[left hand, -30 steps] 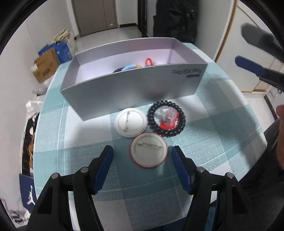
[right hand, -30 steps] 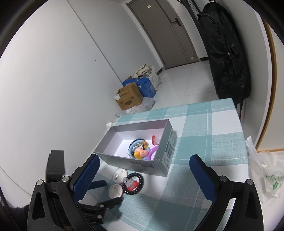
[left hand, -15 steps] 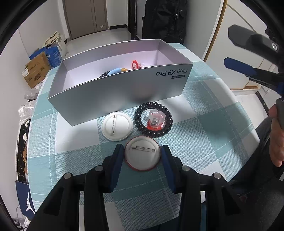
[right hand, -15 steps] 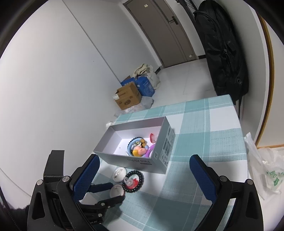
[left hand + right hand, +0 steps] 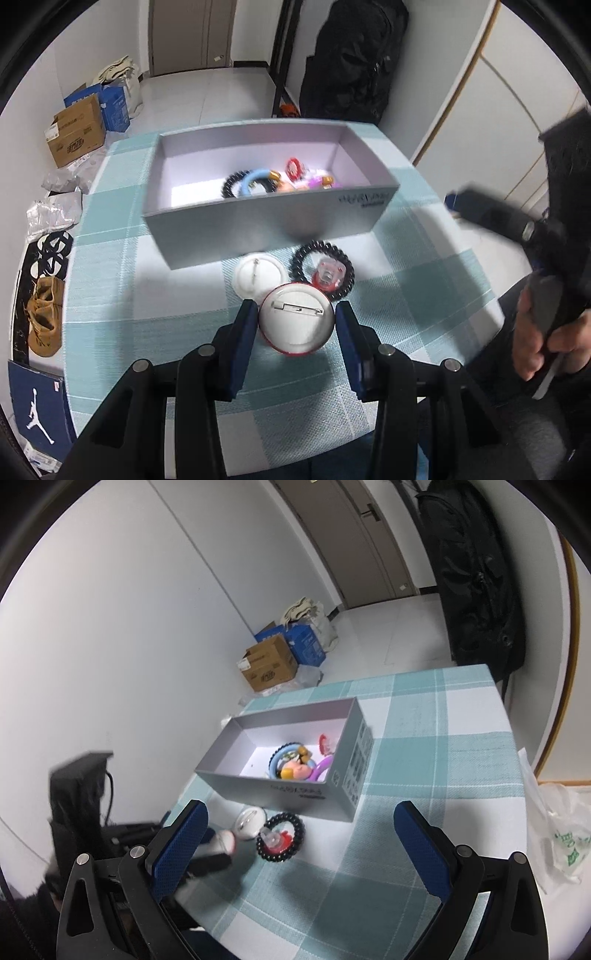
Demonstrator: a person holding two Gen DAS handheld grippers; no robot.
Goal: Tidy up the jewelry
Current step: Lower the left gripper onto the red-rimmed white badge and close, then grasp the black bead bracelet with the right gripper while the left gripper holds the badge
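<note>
My left gripper [image 5: 295, 317] is shut on a red-rimmed pin badge [image 5: 295, 321], back side up, lifted a little above the checked tablecloth. A second white pin badge [image 5: 255, 273] lies just beyond it, and a black bead bracelet [image 5: 323, 269] rings a small red clear piece [image 5: 328, 275]. The grey box [image 5: 258, 229] behind them holds a blue ring, a black coil band and other trinkets. My right gripper [image 5: 299, 842] is open and empty, high above the table. The held badge also shows in the right wrist view [image 5: 224, 841], with the bracelet [image 5: 280, 836] and box [image 5: 295, 794].
The round table has a teal and white checked cloth [image 5: 424, 295]. Cardboard boxes [image 5: 75, 129] and bags sit on the floor at the far left. A black bag [image 5: 351, 62] hangs behind the table. A white plastic bag [image 5: 554, 830] lies right of the table.
My left gripper closed on the red-rimmed badge and lifted it off the cloth. The right gripper shifted a little; the box and bracelet stayed put.
</note>
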